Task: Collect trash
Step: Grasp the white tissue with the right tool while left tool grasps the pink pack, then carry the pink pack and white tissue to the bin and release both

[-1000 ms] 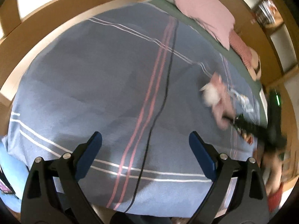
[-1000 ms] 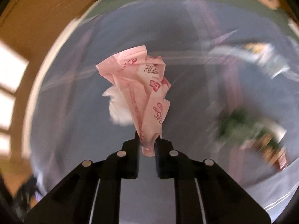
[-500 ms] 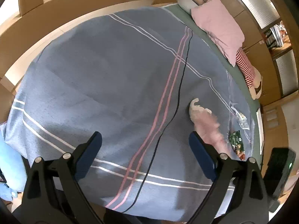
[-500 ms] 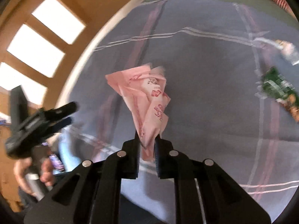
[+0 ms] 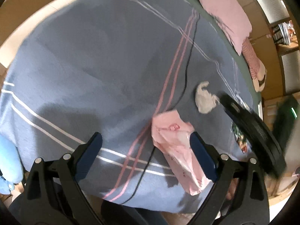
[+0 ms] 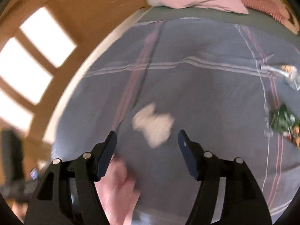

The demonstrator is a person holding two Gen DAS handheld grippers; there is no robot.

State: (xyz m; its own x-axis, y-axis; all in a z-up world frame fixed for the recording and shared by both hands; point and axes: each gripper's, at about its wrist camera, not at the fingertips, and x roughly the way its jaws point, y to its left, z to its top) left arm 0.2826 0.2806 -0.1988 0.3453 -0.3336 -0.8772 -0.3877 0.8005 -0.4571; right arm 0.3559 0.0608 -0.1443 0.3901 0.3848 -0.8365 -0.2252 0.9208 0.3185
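A blue striped blanket (image 5: 93, 65) covers the bed, with a pink pillow (image 5: 226, 13) at its head.

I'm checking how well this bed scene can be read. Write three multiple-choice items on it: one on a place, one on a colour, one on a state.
1. Where does the white tissue lie?
A. on the blue blanket
B. on the pink pillow
C. in the left tool

2. What colour is the crumpled wrapper by the left tool's fingers?
A. green
B. pink
C. black

3. How does the right tool stand?
A. shut on the tissue
B. shut on the wrapper
C. open, gripping nothing

Answers: 1 A, both views show the tissue on the blanket, apart from both tools. 2 B, it is pink with red print. 3 C, its jaws are spread with the blanket seen between them.
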